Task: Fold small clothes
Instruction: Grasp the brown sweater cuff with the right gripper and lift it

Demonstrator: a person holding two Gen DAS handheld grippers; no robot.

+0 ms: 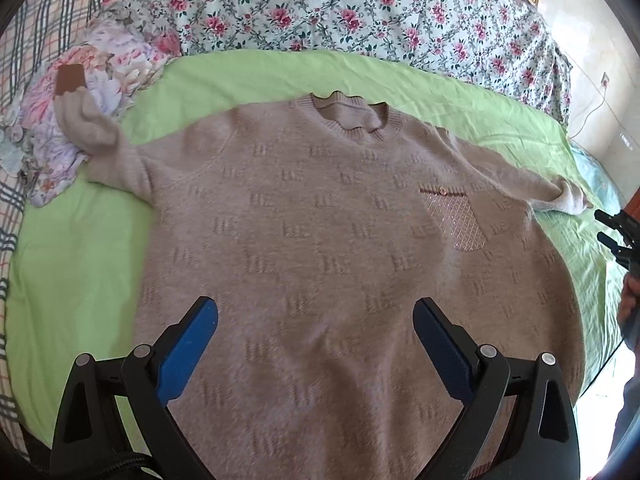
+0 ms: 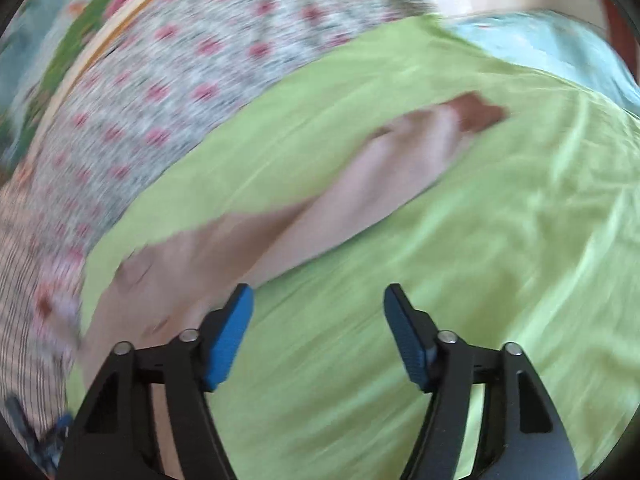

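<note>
My left gripper [image 1: 316, 344] hangs over the lower half of the beige knitted sweater [image 1: 320, 240], its blue pads spread wide with nothing between them. The sweater lies flat, front up, on the light green sheet [image 1: 72, 280] that covers the bed, neckline toward the far edge where the rose-printed quilt [image 1: 360, 8] begins. One sleeve runs toward the sheet's far left corner and ends on a crumpled pastel floral cloth [image 1: 100, 80]; the other sleeve [image 2: 380, 176] stretches toward the sheet's right edge. My right gripper [image 2: 318, 332] is over bare green sheet just beside that sleeve, jaws apart, pinching nothing; its view is blurred.
</note>
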